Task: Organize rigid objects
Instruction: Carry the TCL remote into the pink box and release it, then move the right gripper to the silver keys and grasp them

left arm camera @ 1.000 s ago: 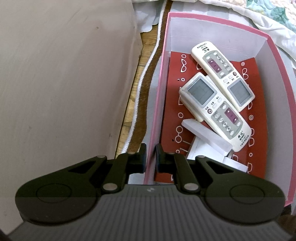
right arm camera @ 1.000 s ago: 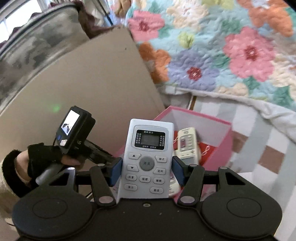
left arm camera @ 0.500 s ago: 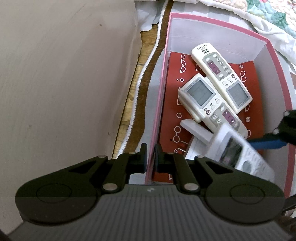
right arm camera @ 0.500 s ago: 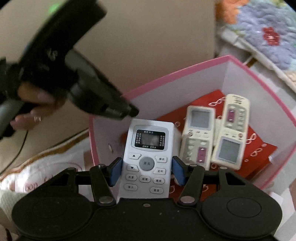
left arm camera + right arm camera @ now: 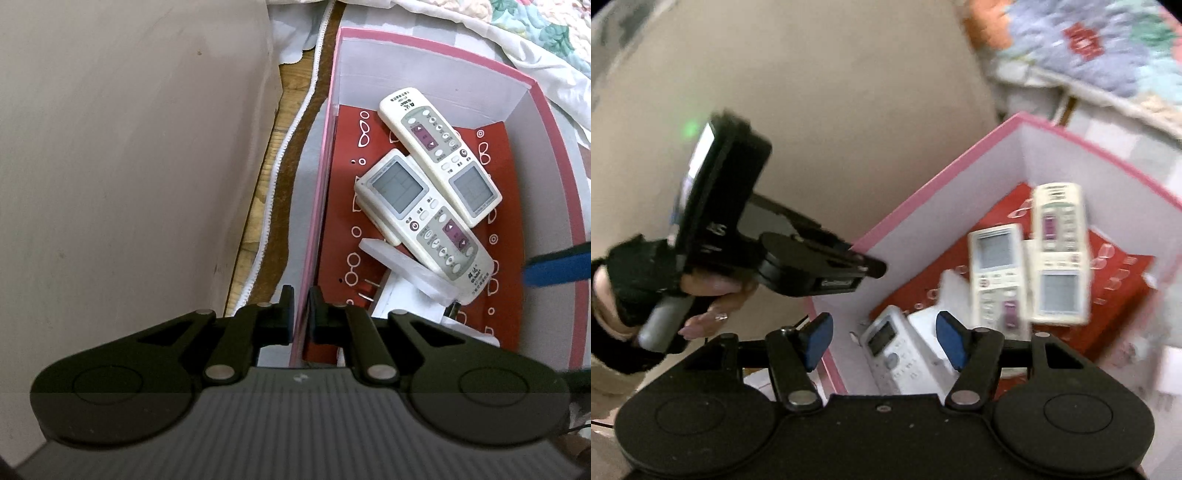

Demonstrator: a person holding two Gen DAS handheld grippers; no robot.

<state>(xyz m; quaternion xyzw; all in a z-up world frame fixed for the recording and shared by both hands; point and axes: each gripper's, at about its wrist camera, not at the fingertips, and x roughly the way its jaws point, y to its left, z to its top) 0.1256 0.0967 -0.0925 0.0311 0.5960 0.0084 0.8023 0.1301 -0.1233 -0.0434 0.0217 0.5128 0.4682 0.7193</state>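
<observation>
Pink box (image 5: 320, 206): two cream remotes (image 5: 424, 218) side by side on red liner. Left tool (image 5: 301, 314) pinching box wall. Right tool (image 5: 882, 341) jaws just opening, spread; white remote (image 5: 901, 354) loose below, inside box.

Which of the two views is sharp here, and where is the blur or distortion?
Left wrist view: sharp, button labels on the two remotes readable; fisheye bends the pink box rim. Right wrist view: motion blur smears the remotes, quilt and left gripper; only the right gripper looks crisp.
</observation>
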